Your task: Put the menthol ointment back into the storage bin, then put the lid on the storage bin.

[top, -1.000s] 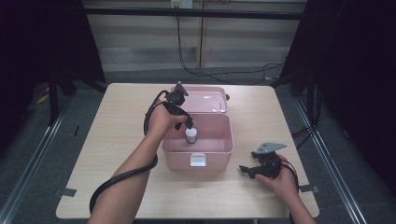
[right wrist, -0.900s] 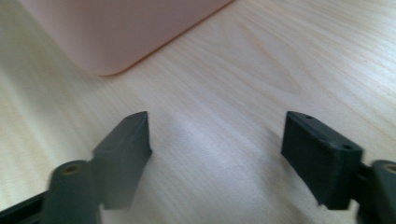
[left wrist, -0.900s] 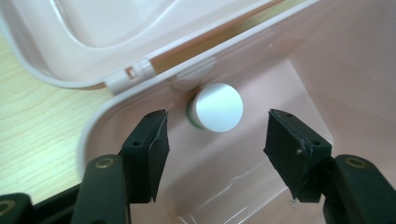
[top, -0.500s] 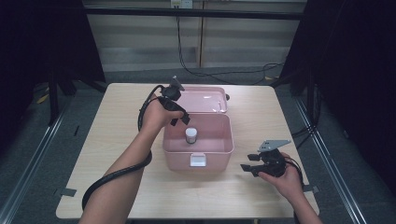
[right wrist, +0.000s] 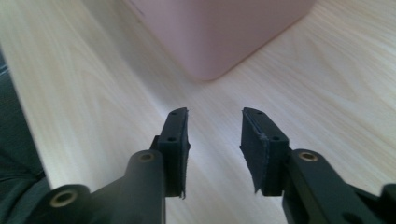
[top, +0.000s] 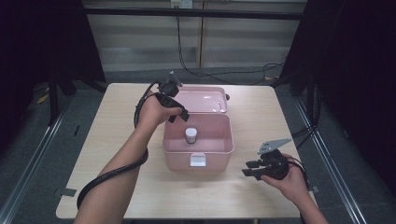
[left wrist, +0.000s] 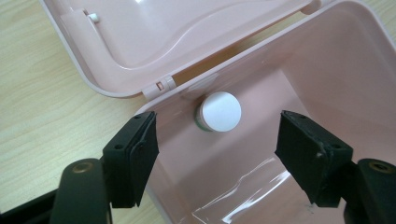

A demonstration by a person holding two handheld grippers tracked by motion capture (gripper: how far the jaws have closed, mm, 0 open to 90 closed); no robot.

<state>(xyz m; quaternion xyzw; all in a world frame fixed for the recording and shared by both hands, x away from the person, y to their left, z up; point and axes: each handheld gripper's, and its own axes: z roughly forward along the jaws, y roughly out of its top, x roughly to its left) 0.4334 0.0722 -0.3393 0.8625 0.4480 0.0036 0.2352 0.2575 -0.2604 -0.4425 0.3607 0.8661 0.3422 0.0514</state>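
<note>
Looking down from the high view, I take the pink box (top: pixel 198 140) as my landmark: it sits mid-tabletop (top: pixel 116 140) with its lid (top: pixel 203 99) thrown back flat behind it. A small white-capped bottle (top: pixel 191 135) stands upright inside, toward the box's back wall. My left tongs (top: pixel 173 108) hang above the box's back left corner, empty; the left cable loops along my forearm. My right tongs (top: pixel 251 168) hover just off the box's front right corner, over bare wood, with nothing between them and the box.

From the left gripper view, I look straight into the box (left wrist: pixel 327 70): the bottle (left wrist: pixel 219 112) shows its round white cap, below and beyond the left tongs (left wrist: pixel 217 154), whose jaws stand wide apart and have just been opening, gripping nothing. The lid's (left wrist: pixel 187 32) hinge shows here.

In the right gripper view, the right tongs (right wrist: pixel 215 144) are partly open, jaws just closing, holding nothing. The box's (right wrist: pixel 219 32) rounded outer corner lies ahead.
</note>
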